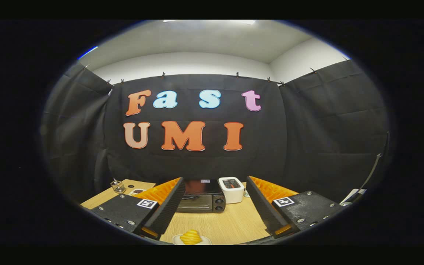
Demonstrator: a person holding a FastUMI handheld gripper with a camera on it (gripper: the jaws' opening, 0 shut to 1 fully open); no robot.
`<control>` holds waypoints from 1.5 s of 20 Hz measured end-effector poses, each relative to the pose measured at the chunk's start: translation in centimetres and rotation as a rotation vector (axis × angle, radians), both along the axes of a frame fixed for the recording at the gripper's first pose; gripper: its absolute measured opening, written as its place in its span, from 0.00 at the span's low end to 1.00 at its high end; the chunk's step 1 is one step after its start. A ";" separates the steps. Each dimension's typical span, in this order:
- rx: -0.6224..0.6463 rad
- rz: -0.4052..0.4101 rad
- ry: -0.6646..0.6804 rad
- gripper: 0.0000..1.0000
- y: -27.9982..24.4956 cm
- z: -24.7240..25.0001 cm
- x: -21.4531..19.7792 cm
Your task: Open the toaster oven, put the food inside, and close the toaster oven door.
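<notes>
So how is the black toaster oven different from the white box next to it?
The toaster oven is black and wide, with a glass door that is shut and round knobs down one side. The white box is pale, narrower and stands taller, with a dark panel on its top. Both sit on the wooden table, side by side, beyond the open gripper, which holds nothing. I cannot tell if they touch.

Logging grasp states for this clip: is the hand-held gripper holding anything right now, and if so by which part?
Nothing is held. The hand-held gripper is open, its fingers spread apart, with the yellow food between them and the toaster oven beyond.
</notes>
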State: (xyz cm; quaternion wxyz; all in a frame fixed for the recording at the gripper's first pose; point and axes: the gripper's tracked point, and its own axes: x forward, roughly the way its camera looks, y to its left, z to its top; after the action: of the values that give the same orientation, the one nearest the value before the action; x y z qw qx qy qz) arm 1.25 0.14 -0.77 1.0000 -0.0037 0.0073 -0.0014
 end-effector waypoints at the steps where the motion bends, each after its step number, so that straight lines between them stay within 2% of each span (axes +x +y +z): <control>1: -0.002 0.001 0.002 0.99 0.0 -0.1 0.2; 7: -0.014 -0.004 0.008 0.99 0.8 -1.4 2.6; 13: 0.031 0.060 0.081 0.99 4.9 -4.3 8.3; 20: -0.033 0.159 0.271 0.99 11.3 -12.0 15.9; 26: -0.071 0.167 0.464 0.99 13.5 -20.2 21.1; 30: -0.095 0.161 0.509 1.00 14.3 -22.9 22.3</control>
State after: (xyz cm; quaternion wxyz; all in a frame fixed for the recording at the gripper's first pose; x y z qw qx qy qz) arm 23.57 14.40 -23.68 0.9615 -0.0517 0.2582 0.0788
